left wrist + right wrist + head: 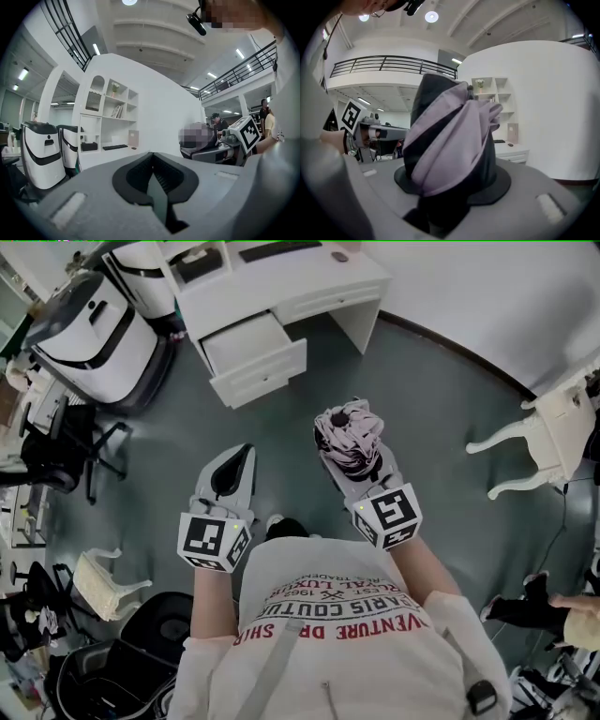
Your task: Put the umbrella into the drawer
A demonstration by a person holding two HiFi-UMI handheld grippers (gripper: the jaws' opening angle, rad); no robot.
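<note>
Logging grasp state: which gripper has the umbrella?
The right gripper: its jaws clamp the folded lilac-and-black umbrella. The left gripper is shut with nothing between its jaws.

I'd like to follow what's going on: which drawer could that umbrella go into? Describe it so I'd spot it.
Find the white desk standing against the curved white wall. On its left half, one drawer is pulled far out towards the person. Its bare white inside shows, while the neighbouring drawer to its right is shut.
</note>
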